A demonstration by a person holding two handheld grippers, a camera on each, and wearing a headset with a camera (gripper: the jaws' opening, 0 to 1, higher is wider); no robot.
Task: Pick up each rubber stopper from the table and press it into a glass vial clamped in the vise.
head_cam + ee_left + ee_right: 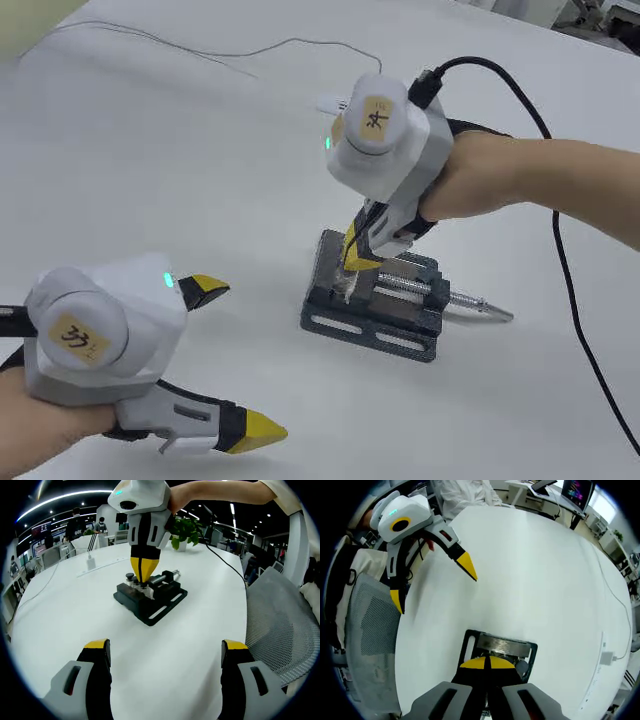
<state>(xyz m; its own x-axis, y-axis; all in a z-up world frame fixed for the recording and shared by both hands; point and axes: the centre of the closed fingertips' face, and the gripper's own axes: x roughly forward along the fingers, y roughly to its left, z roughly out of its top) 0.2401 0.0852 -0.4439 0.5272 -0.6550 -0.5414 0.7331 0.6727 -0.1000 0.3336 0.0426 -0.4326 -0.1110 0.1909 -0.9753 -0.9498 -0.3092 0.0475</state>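
A black vise (pixel 372 327) stands on the white table right of centre. Glass vials (pixel 131 579) with dark stoppers stand clamped in its jaws. My right gripper (pixel 354 264) points straight down onto the vise, its yellow tips pressed together on top of a vial; what lies under them is hidden. In the right gripper view the shut tips (pixel 487 662) sit over the vise (pixel 470 641), with one stoppered vial (pixel 521 667) just to their right. My left gripper (pixel 232 362) hovers low at the near left, open and holding nothing, a good way from the vise (pixel 161 603).
The vise's screw handle (pixel 480 304) sticks out to the right. A thin cable (pixel 200 48) runs across the far table, and the right gripper's black cord (pixel 575 290) hangs on the right. A mesh chair (pixel 280 620) stands beside the table.
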